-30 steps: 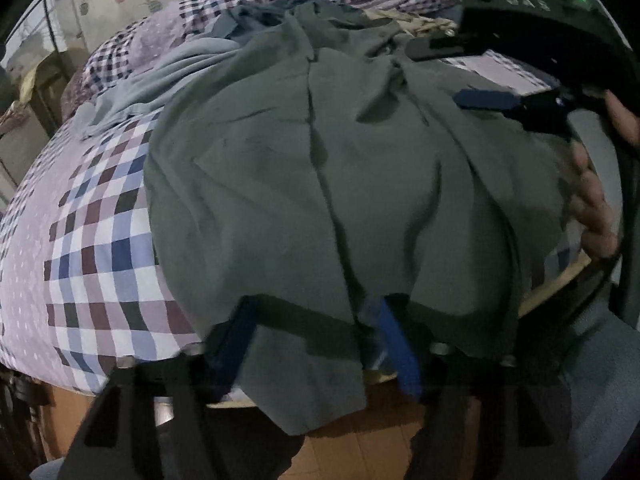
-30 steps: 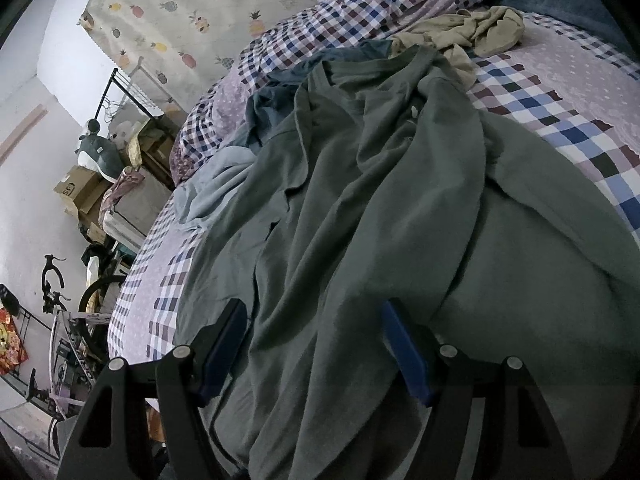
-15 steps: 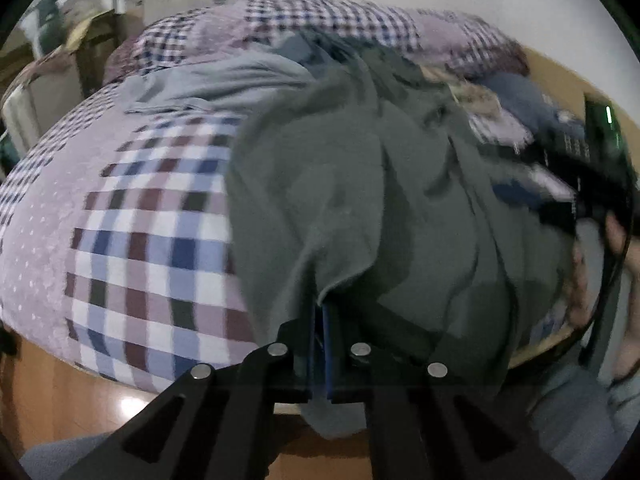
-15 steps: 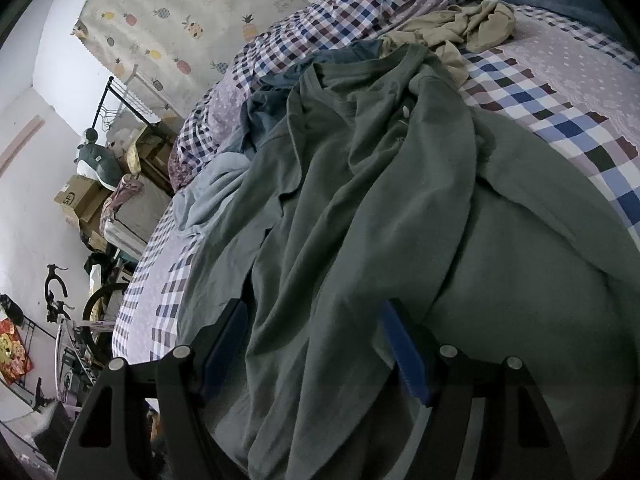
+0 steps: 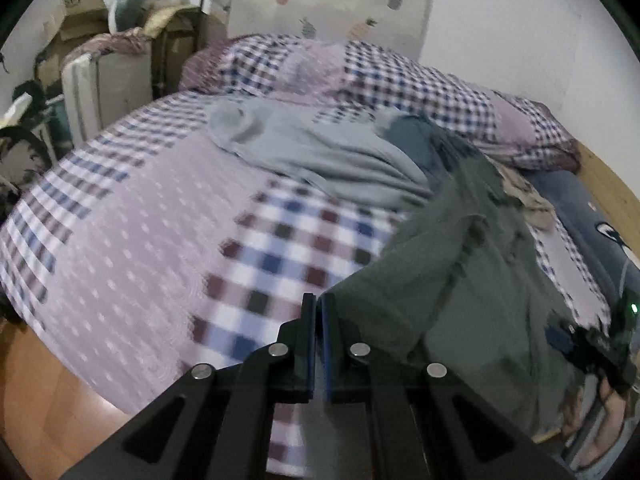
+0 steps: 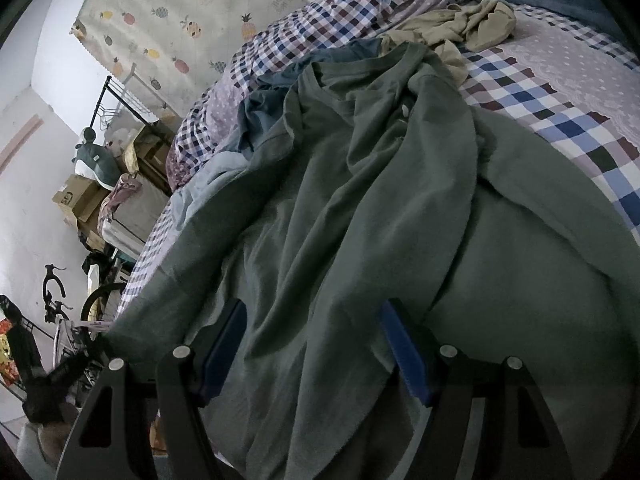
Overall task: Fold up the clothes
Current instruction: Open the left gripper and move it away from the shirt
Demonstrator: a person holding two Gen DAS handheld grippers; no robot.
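Note:
A grey-green garment lies crumpled lengthwise on the checked bed, its collar at the far end. In the left wrist view the same grey-green garment runs off to the right from my left gripper, which is shut on its near corner just above the bedspread. My right gripper is open, its blue-padded fingers set wide apart over the garment's near part, cloth lying between them. That right gripper also shows at the lower right of the left wrist view, held by a hand.
A checked and dotted bedspread covers the bed. A light blue garment and a tan garment lie farther back. Boxes and a suitcase stand past the bed's left side, a bicycle too. Wooden floor lies below.
My left gripper went from open over the hem to shut on it, then swung left, drawing the corner out. The right gripper stayed open and barely moved.

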